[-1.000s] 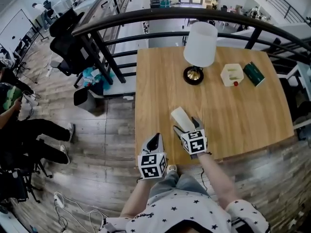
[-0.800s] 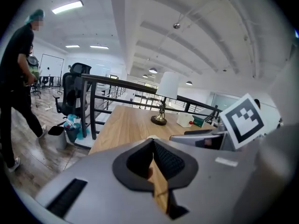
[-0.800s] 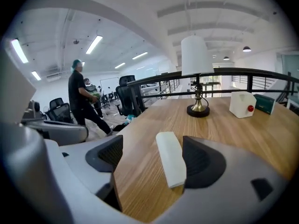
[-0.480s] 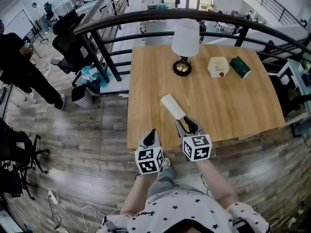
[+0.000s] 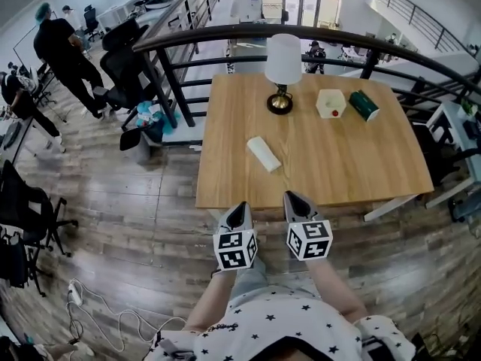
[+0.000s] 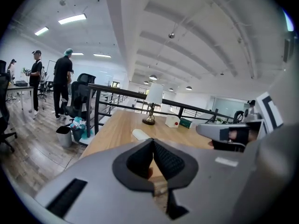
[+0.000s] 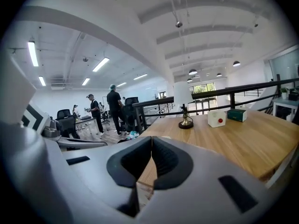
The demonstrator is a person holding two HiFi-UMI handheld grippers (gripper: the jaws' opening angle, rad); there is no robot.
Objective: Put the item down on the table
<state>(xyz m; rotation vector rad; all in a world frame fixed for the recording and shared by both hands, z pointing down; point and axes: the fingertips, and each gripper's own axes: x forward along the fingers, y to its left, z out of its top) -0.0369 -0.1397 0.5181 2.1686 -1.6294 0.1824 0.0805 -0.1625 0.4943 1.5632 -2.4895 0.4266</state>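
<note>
We see the white oblong item (image 5: 264, 154) lying flat on the wooden worktop (image 5: 353, 168), in its near left part and set at a slant to the edges. Neither pair of tongs touches it. Both pairs hang off the worktop's near edge, over the wood floor (image 5: 150, 224), side by side and clear of the item. The left tongs (image 5: 240, 206) are closed: in the left gripper view we find their dark pads meeting at the tip with nothing between them, and the item shows beyond them on the worktop. The right tongs (image 5: 290, 197) have just been closing. In the right gripper view we see their jaws pressed together and empty, pointing across the worktop. Along the far side of the worktop stands a lamp (image 5: 283, 62) with a white shade and a brass-coloured base. To its right we note a white box (image 5: 331, 102) with a red dot, and just beside that a dark green box (image 5: 364, 104). A black railing (image 5: 225, 36) curves round behind the worktop. To the left, on the floor, are black office chairs (image 5: 124, 47) and a person in dark clothes (image 5: 64, 51), who is standing well away from us. A pale cable (image 5: 113, 314) trails over the floor near our feet.
</note>
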